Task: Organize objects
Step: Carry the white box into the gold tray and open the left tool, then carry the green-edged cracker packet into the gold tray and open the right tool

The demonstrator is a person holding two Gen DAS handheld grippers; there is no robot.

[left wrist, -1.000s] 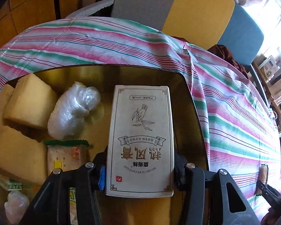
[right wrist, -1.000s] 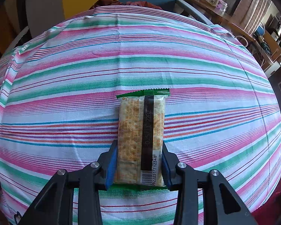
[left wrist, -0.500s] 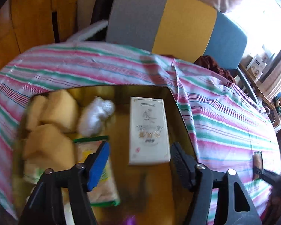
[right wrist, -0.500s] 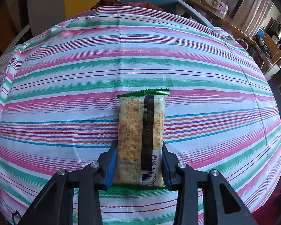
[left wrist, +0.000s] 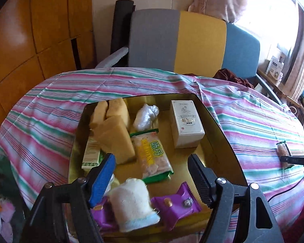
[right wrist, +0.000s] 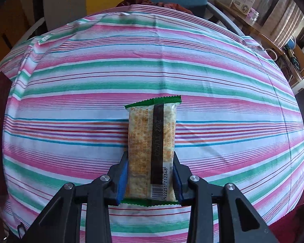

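A white box stands in the gold tray near its far right corner. My left gripper hovers above the tray's near part. Its jaws are opening and nothing is between them. Yellow sponge-like blocks, a clear plastic bundle, a green-edged cracker packet, a white roll and purple packets also lie in the tray. On the striped cloth, my right gripper is closing on another cracker packet, with both pads pressing its sides.
The striped tablecloth spreads out beyond the packet. A grey, yellow and blue chair back stands behind the table. A dark red flat thing lies at the cloth's left edge. Shelves with clutter are at the far right.
My left gripper let go of the white box, opened and pulled back and up, so the whole tray shows. The right gripper has tightened a little on the cracker packet.
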